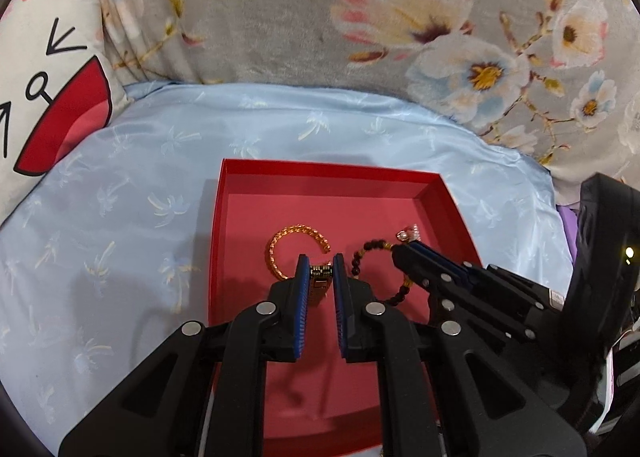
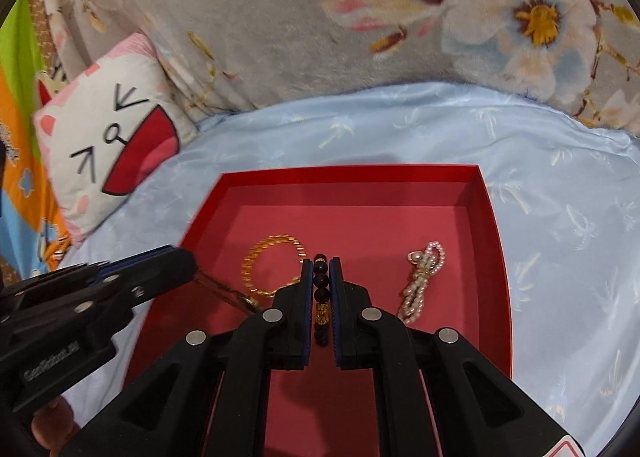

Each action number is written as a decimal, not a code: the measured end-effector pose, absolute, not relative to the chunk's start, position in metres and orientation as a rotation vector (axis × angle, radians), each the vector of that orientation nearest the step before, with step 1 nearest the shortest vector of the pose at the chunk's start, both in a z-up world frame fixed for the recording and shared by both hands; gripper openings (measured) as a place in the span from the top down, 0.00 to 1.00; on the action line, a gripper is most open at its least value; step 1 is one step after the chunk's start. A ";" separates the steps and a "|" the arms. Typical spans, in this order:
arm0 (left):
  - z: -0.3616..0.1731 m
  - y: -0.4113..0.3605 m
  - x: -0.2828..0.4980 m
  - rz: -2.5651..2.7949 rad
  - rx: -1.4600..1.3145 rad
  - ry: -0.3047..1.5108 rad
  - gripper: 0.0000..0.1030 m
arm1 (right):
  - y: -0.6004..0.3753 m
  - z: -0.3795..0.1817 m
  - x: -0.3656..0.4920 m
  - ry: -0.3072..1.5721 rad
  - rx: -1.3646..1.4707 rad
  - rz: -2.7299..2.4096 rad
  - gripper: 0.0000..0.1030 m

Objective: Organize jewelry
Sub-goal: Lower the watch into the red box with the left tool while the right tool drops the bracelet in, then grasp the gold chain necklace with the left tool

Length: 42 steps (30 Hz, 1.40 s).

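Gold links of a watch band (image 1: 320, 284) sit pinched in the left gripper (image 1: 320, 277) jaws over the red box (image 1: 436, 185). The right gripper (image 2: 321, 277) clamps a dark bead bracelet (image 2: 322, 281). A gold bangle (image 2: 272, 263) and pearl strand (image 2: 422, 281) lie inside the box, on a blue sheet (image 2: 560, 217).

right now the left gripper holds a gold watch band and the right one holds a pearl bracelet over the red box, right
Not quite. The right gripper is shut on the dark bead bracelet, as the right wrist view shows; the pearl bracelet lies loose in the red box. The left gripper does hold the gold watch band.
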<state>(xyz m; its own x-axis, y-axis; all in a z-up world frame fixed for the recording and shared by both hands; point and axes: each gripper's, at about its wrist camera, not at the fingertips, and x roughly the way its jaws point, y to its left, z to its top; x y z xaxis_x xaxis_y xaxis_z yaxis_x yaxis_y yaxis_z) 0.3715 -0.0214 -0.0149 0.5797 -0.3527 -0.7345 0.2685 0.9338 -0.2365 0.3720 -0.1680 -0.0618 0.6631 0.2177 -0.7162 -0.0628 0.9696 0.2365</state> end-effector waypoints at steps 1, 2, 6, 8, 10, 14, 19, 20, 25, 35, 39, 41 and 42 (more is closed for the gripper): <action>-0.017 -0.020 0.373 -0.351 -0.108 0.880 0.89 | -0.170 -0.063 0.373 0.826 0.195 0.135 0.91; -0.018 -0.017 0.372 -0.335 -0.113 0.865 0.86 | -0.173 -0.062 0.372 0.813 0.189 0.105 0.89; -0.016 -0.003 0.367 -0.281 -0.143 0.826 0.53 | -0.184 -0.051 0.348 0.751 0.182 0.068 0.88; -0.013 0.003 0.360 -0.282 -0.156 0.818 0.53 | -0.187 -0.042 0.332 0.717 0.177 0.060 0.87; -0.010 0.007 0.352 -0.271 -0.158 0.812 0.53 | -0.188 -0.031 0.310 0.684 0.172 0.066 0.83; -0.003 0.019 0.320 -0.265 -0.149 0.793 0.53 | -0.188 -0.016 0.260 0.649 0.179 0.085 0.76; -0.004 0.029 0.274 -0.254 -0.143 0.809 0.53 | -0.191 -0.016 0.195 0.675 0.209 0.103 0.76; -0.006 0.030 0.262 -0.255 -0.133 0.815 0.53 | -0.192 -0.019 0.182 0.685 0.214 0.099 0.76; -0.022 0.031 0.212 -0.269 -0.110 0.863 0.50 | -0.195 -0.040 0.125 0.766 0.246 0.097 0.76; -0.071 0.002 0.146 -0.307 0.024 0.931 0.45 | -0.196 -0.071 0.056 0.880 0.267 0.084 0.76; -0.080 -0.009 0.147 -0.326 0.055 0.922 0.45 | -0.195 -0.071 0.049 0.875 0.265 0.081 0.76; -0.084 -0.016 0.150 -0.338 0.066 0.922 0.45 | -0.196 -0.071 0.047 0.874 0.270 0.082 0.75; -0.085 -0.019 0.152 -0.336 0.072 0.922 0.46 | -0.196 -0.072 0.047 0.873 0.273 0.082 0.76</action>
<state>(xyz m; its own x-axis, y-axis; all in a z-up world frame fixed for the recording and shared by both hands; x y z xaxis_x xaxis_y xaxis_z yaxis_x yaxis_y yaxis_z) 0.1522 -0.0188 -0.0852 0.5560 -0.2531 -0.7917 0.3147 0.9457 -0.0814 0.0466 -0.1961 -0.0716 0.6416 0.1818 -0.7452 0.0402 0.9622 0.2693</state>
